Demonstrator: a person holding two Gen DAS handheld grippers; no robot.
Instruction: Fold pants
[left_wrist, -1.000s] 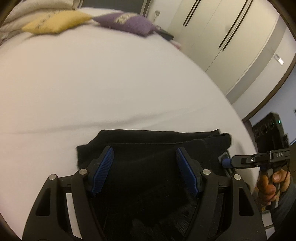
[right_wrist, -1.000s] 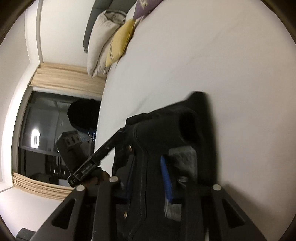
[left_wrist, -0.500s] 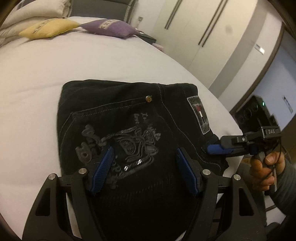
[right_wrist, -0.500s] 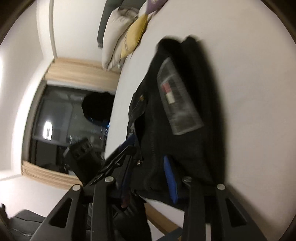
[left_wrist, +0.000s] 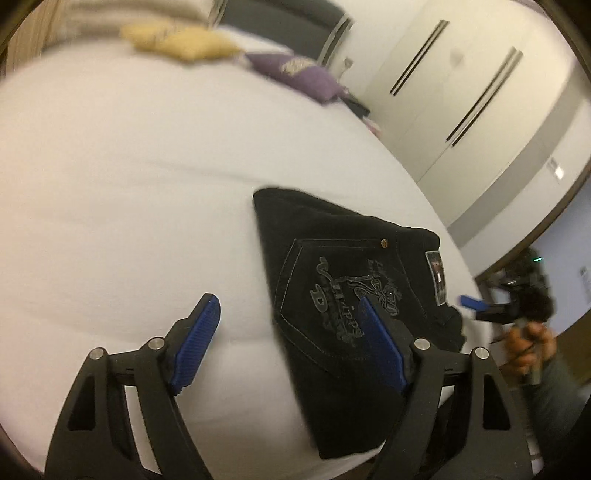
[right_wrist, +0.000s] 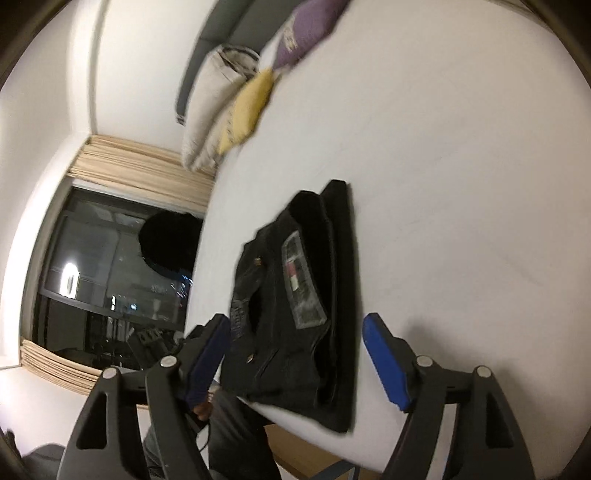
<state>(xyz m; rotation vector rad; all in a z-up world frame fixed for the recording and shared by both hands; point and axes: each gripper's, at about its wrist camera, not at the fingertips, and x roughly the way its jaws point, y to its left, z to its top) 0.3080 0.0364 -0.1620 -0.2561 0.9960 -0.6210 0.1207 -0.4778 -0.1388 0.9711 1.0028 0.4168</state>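
Observation:
The black pants (left_wrist: 351, 280) lie folded in a compact stack on the white bed (left_wrist: 129, 184), back pocket with its embroidery facing up. My left gripper (left_wrist: 287, 300) hovers over the stack's left edge with its jaws opening. One finger is above bare sheet, the other above the pocket, and nothing is gripped. In the right wrist view, the pants (right_wrist: 295, 295) lie near the bed's edge. My right gripper (right_wrist: 295, 321) stands just short of them, jaws opening, pads clear of the cloth. The right gripper (left_wrist: 472, 302) also shows beyond the stack's right side, held in a hand (left_wrist: 528, 343).
A yellow cushion (left_wrist: 177, 40) and a purple cushion (left_wrist: 295, 74) lie at the bed's head beside pale pillows (right_wrist: 210, 110). White wardrobe doors (left_wrist: 461, 92) stand past the bed's right side. A dark window (right_wrist: 110, 277) with a curtain is on the other side.
The pants have been folded over, so the embroidered pocket is on top. The right gripper let go of the pants' edge and drew back. The left gripper slid left and widened.

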